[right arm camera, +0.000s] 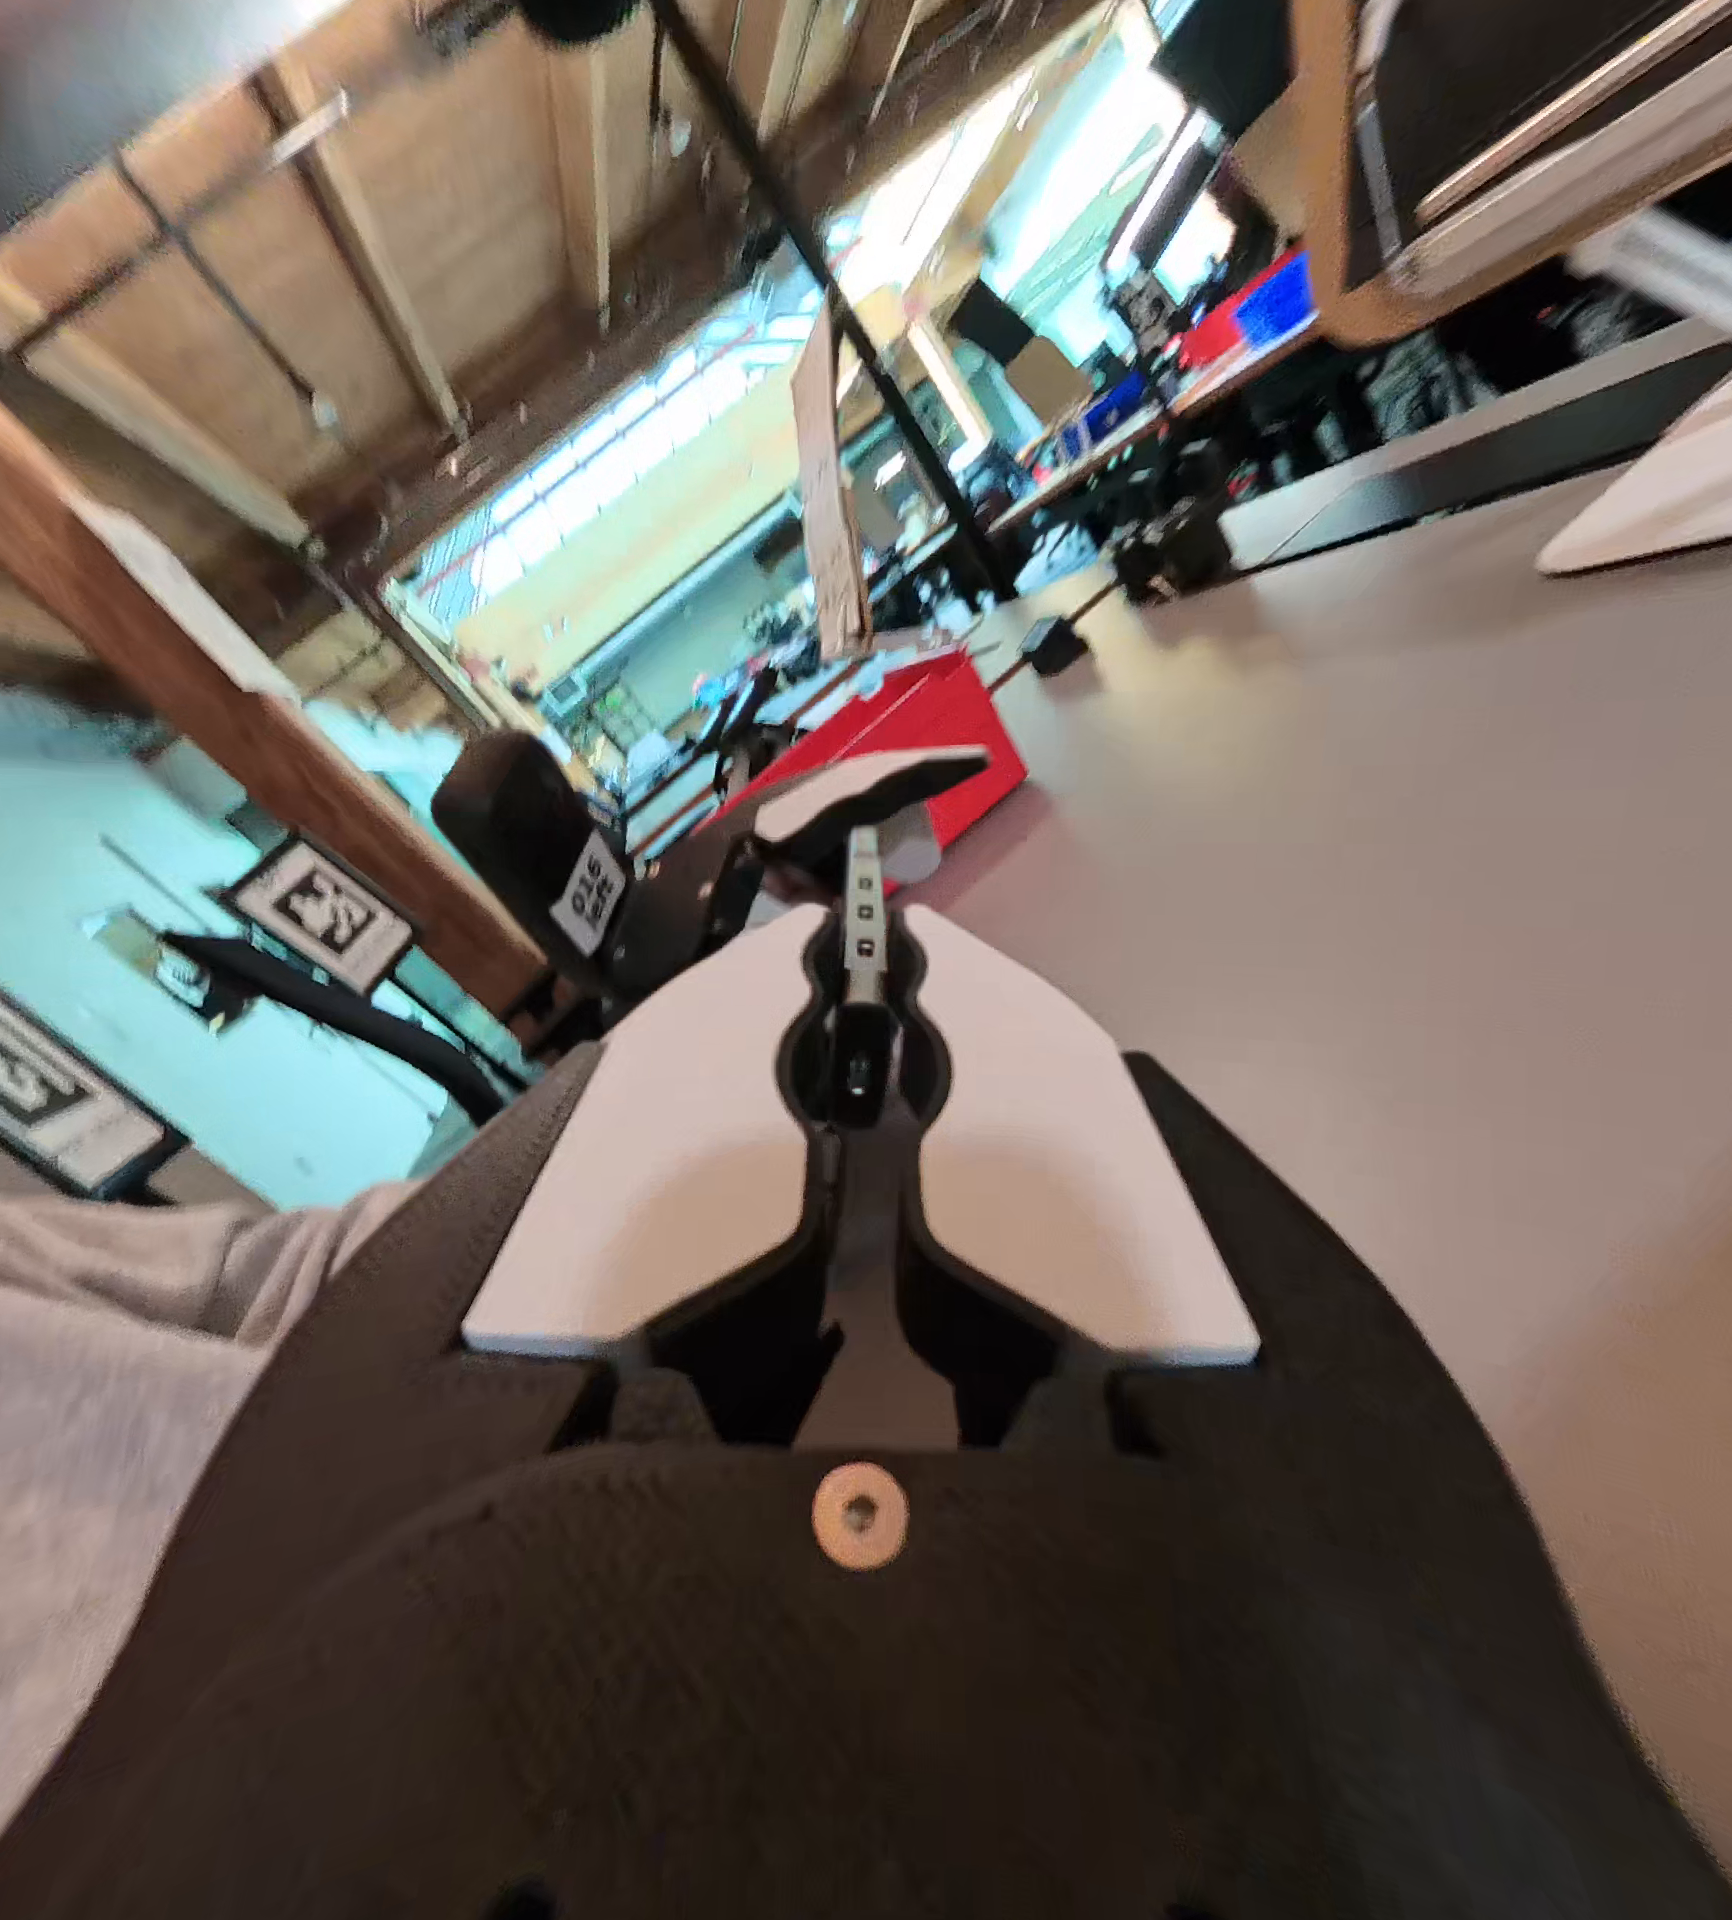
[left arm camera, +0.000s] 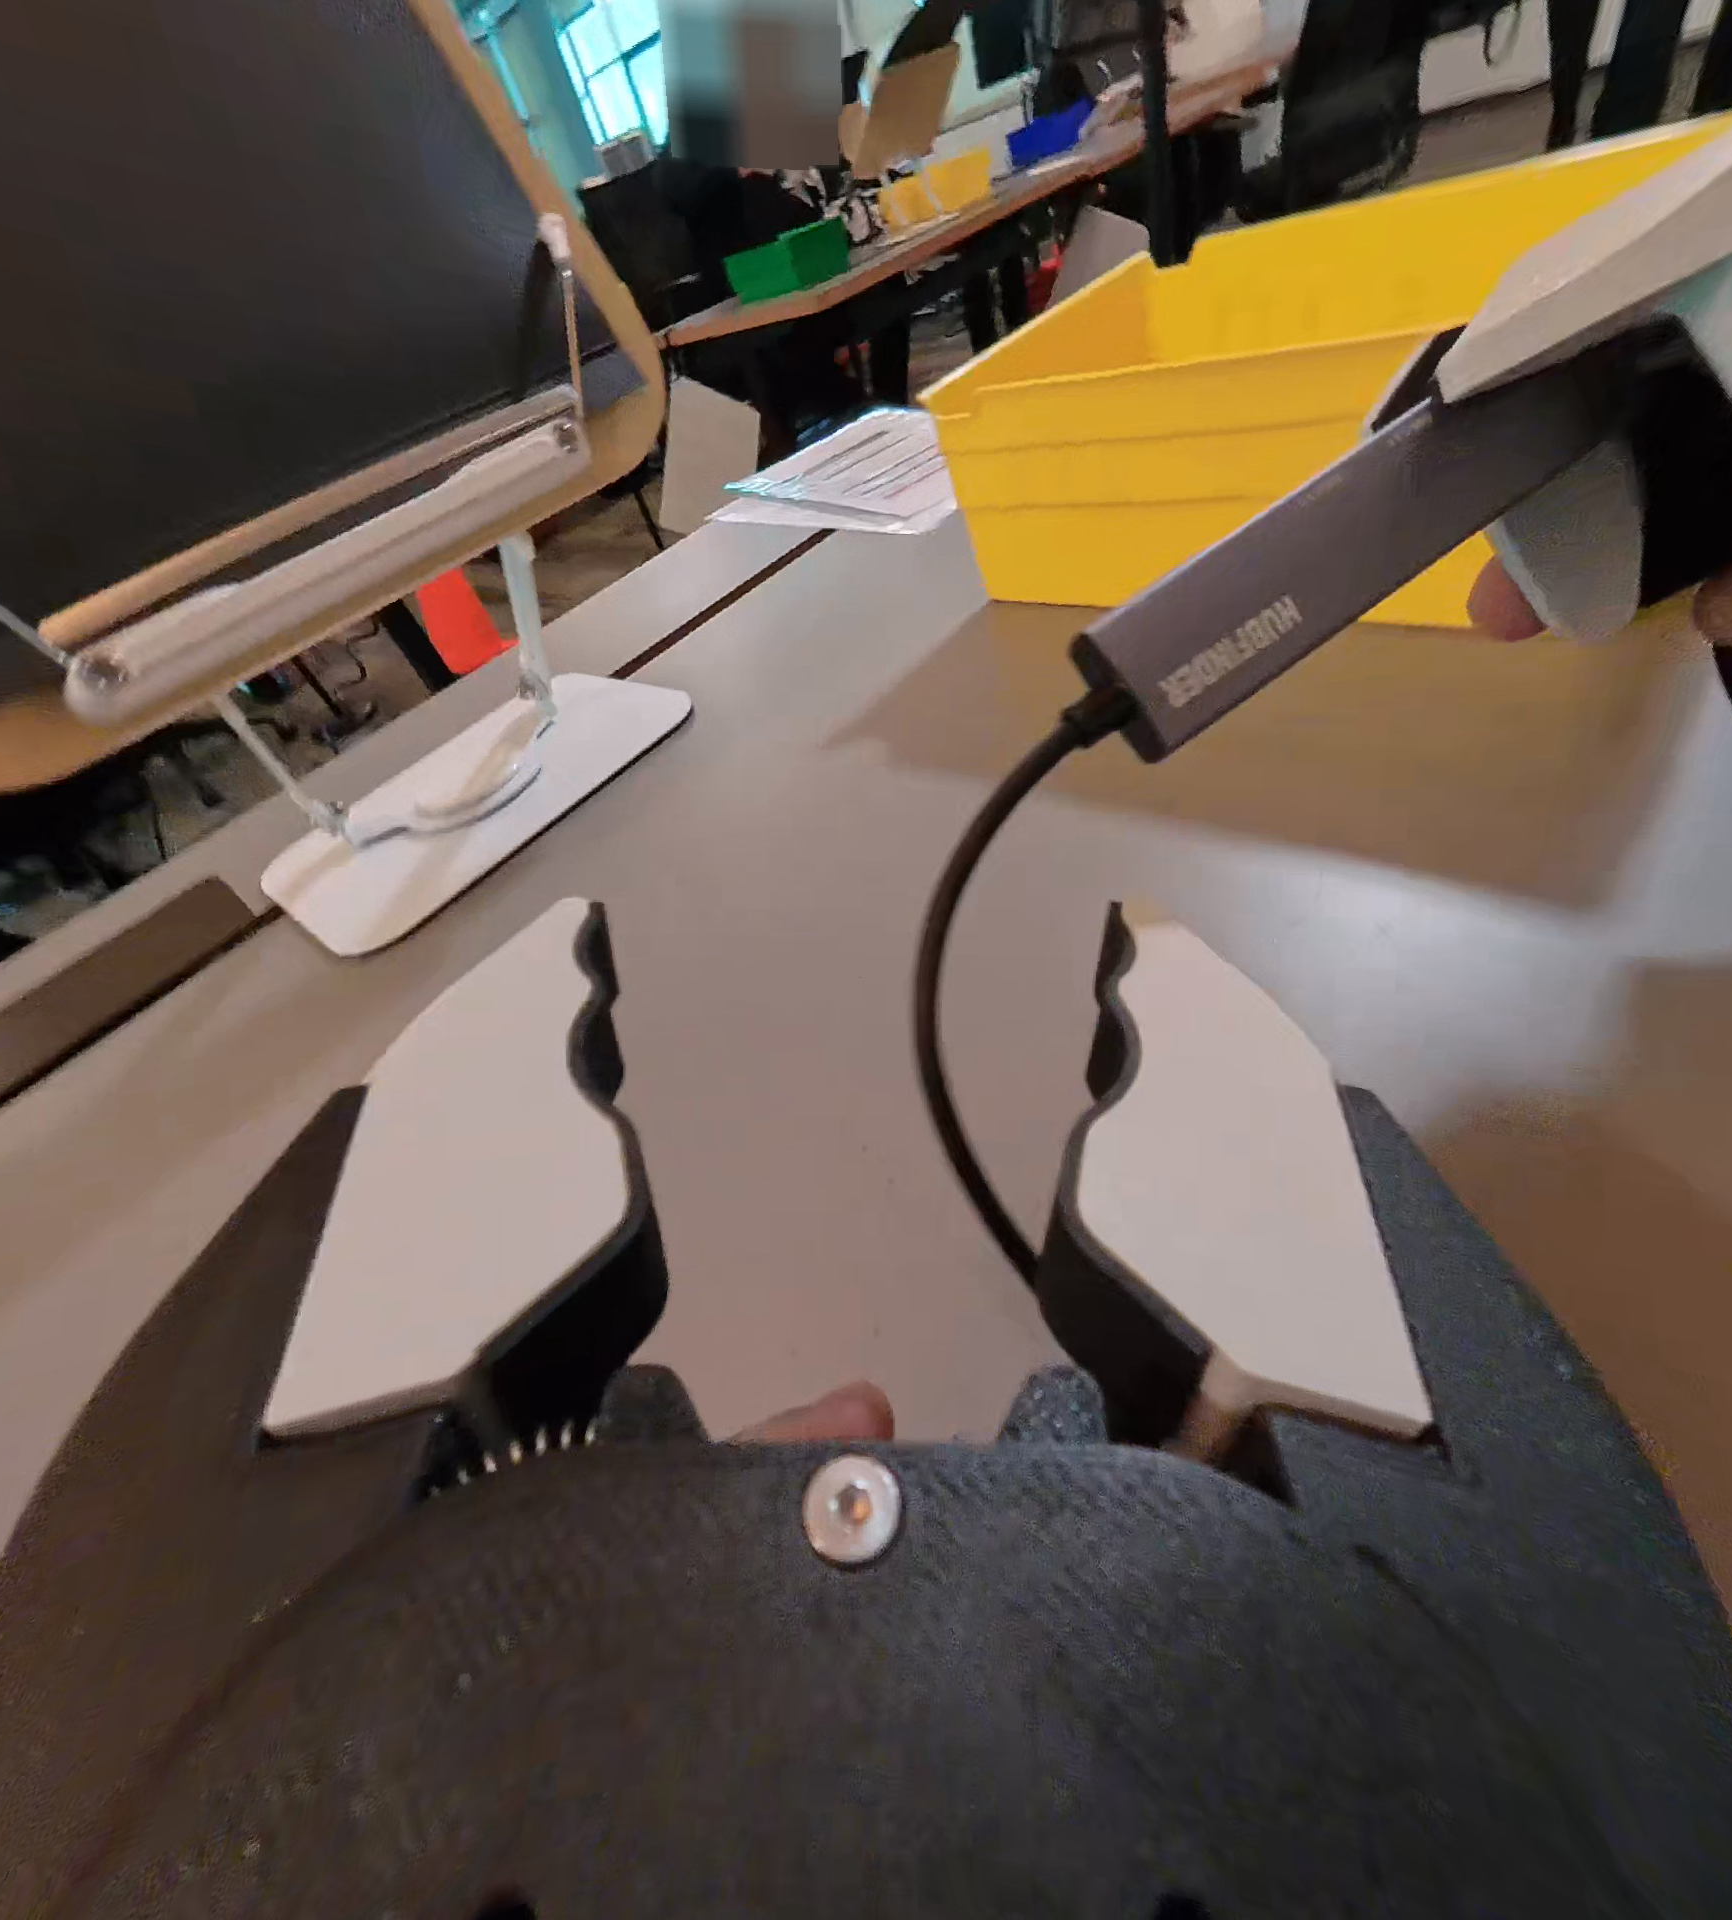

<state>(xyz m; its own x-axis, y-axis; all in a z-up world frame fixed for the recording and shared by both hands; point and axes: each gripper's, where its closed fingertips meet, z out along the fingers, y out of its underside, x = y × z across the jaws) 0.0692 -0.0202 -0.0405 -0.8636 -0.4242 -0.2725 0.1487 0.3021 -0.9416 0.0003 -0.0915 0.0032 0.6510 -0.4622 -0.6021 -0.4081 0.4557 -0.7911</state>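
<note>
My right gripper (right arm camera: 864,920) is shut on a slim grey USB hub (right arm camera: 862,966), seen end-on with its ports showing. In the left wrist view the hub (left arm camera: 1288,603) sticks out of the right gripper (left arm camera: 1496,457) at the upper right, tilted down above the table (left arm camera: 789,810). Its black cable (left arm camera: 935,987) curves down from the hub's end and runs between my left gripper's fingers, close to the right finger (left arm camera: 1205,1195). My left gripper (left arm camera: 851,935) is open and empty, low over the table. It shows farther off in the right wrist view (right arm camera: 872,790).
A yellow bin (left arm camera: 1205,416) stands behind the hub, with papers (left arm camera: 851,478) to its left. A dark device (left arm camera: 218,312) rests on a white-based stand (left arm camera: 477,800) at the left. A red bin (right arm camera: 903,717) and a small black box (right arm camera: 1049,644) sit farther along the table.
</note>
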